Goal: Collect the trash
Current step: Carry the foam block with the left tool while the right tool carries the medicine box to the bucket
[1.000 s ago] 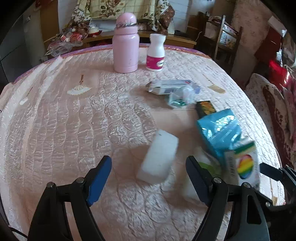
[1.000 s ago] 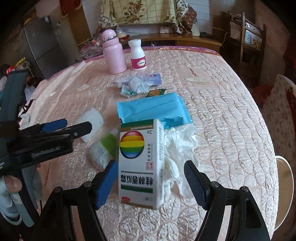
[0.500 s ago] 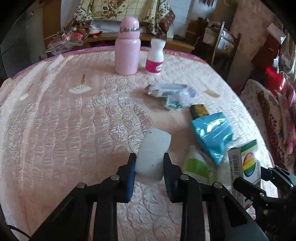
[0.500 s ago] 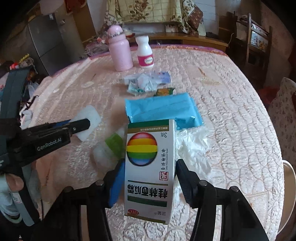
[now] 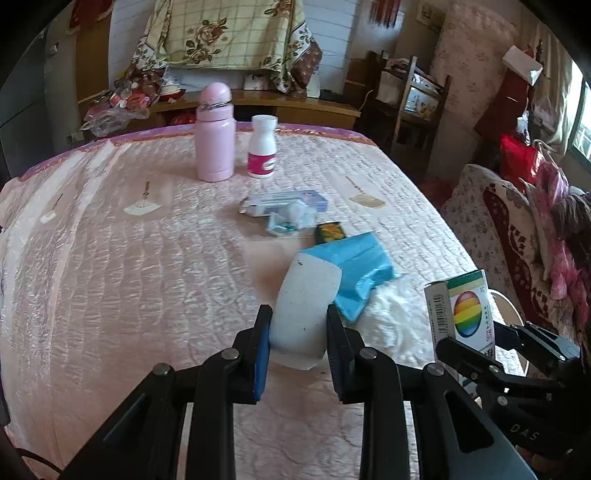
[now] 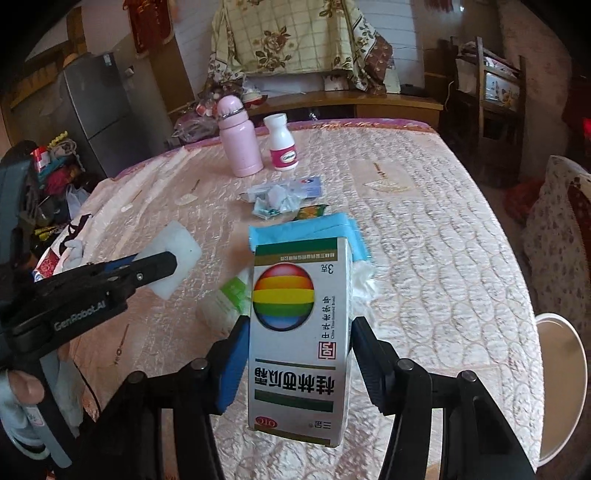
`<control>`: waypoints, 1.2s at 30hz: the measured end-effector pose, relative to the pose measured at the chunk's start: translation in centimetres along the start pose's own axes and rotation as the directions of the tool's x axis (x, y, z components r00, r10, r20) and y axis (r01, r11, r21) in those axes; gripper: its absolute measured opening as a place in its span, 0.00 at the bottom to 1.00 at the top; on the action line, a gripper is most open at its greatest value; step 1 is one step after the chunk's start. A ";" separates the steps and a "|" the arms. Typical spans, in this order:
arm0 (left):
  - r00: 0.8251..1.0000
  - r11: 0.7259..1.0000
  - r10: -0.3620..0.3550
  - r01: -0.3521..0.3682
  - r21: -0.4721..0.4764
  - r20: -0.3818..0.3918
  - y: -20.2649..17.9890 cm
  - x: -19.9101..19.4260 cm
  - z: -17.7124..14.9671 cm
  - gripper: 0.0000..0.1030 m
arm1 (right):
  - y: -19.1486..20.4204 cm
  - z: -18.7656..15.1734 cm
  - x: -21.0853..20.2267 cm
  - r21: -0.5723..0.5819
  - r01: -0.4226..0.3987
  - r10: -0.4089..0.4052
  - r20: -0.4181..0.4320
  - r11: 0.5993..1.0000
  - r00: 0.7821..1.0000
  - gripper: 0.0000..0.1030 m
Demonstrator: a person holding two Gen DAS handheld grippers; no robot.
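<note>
Two grips: white block (image 5: 308,306), medicine box (image 6: 299,336).

Up at the far end of the pink quilted tablecloth (image 5: 110,258) we've got a pink flask (image 5: 215,136) standing upright, with a white pill bottle (image 5: 263,147) just beside it. Behind the table we can see a floral blanket (image 5: 225,33) hanging, a grey fridge (image 6: 99,110) off to one side, and a wooden chair (image 5: 417,107) on the other.
</note>
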State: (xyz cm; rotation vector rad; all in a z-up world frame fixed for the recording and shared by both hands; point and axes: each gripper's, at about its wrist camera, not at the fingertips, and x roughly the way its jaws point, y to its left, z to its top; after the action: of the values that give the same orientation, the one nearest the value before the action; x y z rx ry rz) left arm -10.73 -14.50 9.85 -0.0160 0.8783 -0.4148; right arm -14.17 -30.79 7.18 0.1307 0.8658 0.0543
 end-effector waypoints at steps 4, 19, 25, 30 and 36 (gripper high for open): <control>1.000 0.999 -0.004 0.004 0.033 0.013 -2.1 -0.4 -0.1 0.28 | -1.2 -0.3 -1.0 0.019 0.017 -0.018 0.016 1.000 1.000 0.56; 0.996 0.984 -0.092 0.090 0.151 0.007 -11.7 -0.1 -0.2 0.28 | -8.8 -2.4 -5.3 0.121 0.116 -0.122 0.048 0.986 0.991 0.56; 0.990 0.968 -0.138 0.138 0.211 -0.013 -16.4 0.6 -0.4 0.28 | -12.9 -3.5 -6.9 0.180 0.168 -0.178 0.041 0.969 0.983 0.56; 0.984 0.950 -0.174 0.177 0.259 -0.036 -20.5 1.5 -0.7 0.28 | -16.5 -4.7 -8.2 0.235 0.211 -0.224 0.028 0.949 0.974 0.56; 0.975 0.926 -0.212 0.224 0.304 -0.072 -24.9 2.8 -1.2 0.28 | -20.6 -6.6 -9.6 0.295 0.259 -0.272 0.002 0.920 0.962 0.56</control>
State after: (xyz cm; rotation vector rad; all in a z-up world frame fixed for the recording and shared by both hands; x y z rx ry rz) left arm -18.69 -38.26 11.56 0.1869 0.8435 -0.7625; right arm -25.48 -51.50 7.38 0.2894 0.8382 -0.3325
